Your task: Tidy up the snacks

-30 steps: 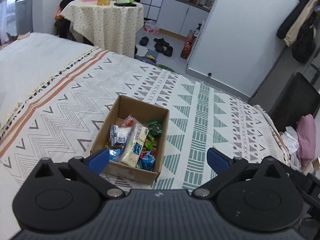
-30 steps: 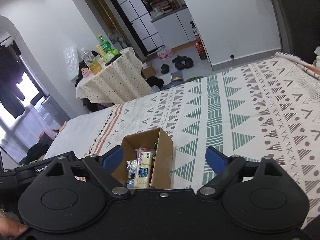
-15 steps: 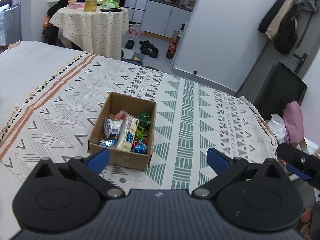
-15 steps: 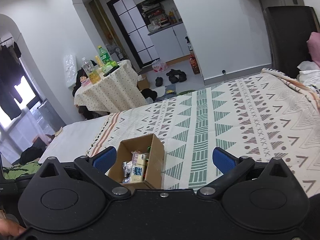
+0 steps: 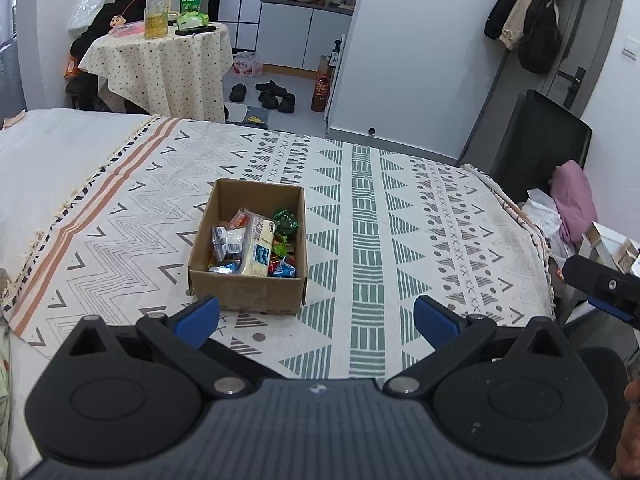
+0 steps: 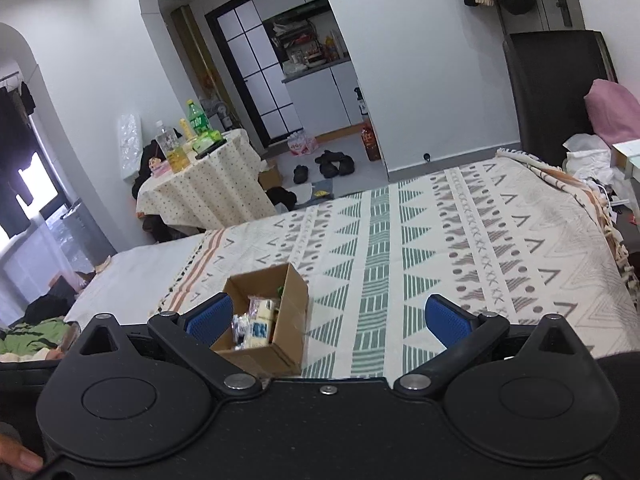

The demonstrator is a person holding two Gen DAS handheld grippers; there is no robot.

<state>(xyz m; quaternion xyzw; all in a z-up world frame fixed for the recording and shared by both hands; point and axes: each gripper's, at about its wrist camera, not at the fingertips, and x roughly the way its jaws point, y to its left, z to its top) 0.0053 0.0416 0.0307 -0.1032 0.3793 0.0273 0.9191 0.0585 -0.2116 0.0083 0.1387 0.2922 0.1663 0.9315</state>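
The box [image 5: 250,248] of snacks [image 5: 252,246] sits left of centre on the bed [image 5: 400,220], nothing loose around it. Left gripper [image 5: 316,316] and right gripper [image 6: 326,316] both gape wide and empty. Likely the closing step; next, only check for strays.

Cardboard box [image 5: 248,292] sits on bed [image 5: 400,240], on patterned blanket. Snack packets [image 5: 252,246] lie inside box. Round worktop [image 5: 160,68] stands behind box, beyond bed's far edge, bottles [image 5: 156,8] on it. Shoes [image 5: 264,94] on floor right of worktop. Chair [image 5: 536,140] stands right of box, past bed's edge.
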